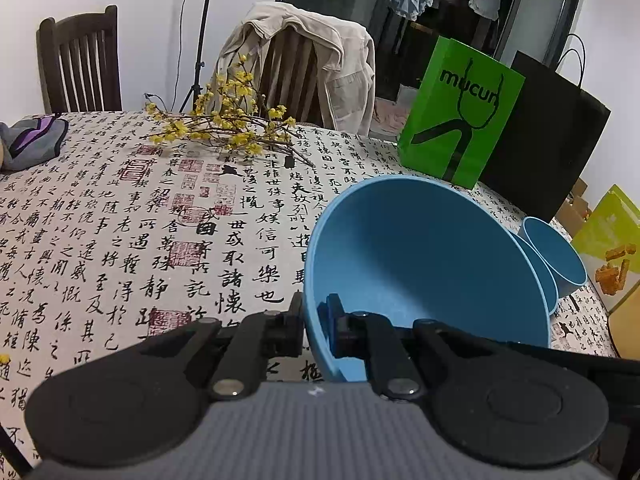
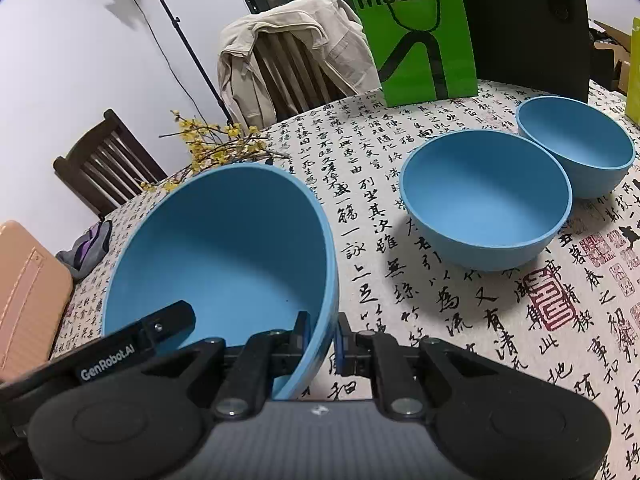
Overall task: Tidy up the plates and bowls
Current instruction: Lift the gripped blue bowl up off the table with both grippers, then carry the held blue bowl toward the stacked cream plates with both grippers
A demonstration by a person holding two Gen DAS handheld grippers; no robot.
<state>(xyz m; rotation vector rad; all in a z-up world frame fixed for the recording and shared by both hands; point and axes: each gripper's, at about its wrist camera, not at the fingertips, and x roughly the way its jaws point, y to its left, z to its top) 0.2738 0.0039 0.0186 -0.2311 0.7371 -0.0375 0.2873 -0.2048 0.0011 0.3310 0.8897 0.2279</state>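
Observation:
A large blue bowl (image 1: 424, 256) (image 2: 224, 248) hangs tilted over the patterned tablecloth, held by both grippers at opposite sides of its rim. My left gripper (image 1: 316, 322) is shut on the rim's left side, one finger inside the bowl and one outside. My right gripper (image 2: 323, 338) is shut on the rim's right side in the same way. The left gripper's fingers (image 2: 172, 318) show at the bowl's far edge in the right wrist view. A medium blue bowl (image 2: 484, 200) (image 1: 542, 280) and a small blue bowl (image 2: 576, 144) (image 1: 556, 256) stand upright on the table to the right.
A green paper bag (image 1: 460, 112) (image 2: 416, 36) and a black bag (image 1: 548, 140) stand at the table's far edge. A yellow flowering branch (image 1: 228, 124) and a grey-purple cloth (image 1: 32, 140) lie at the back left. A jacket-draped chair (image 1: 304, 64) stands behind the table.

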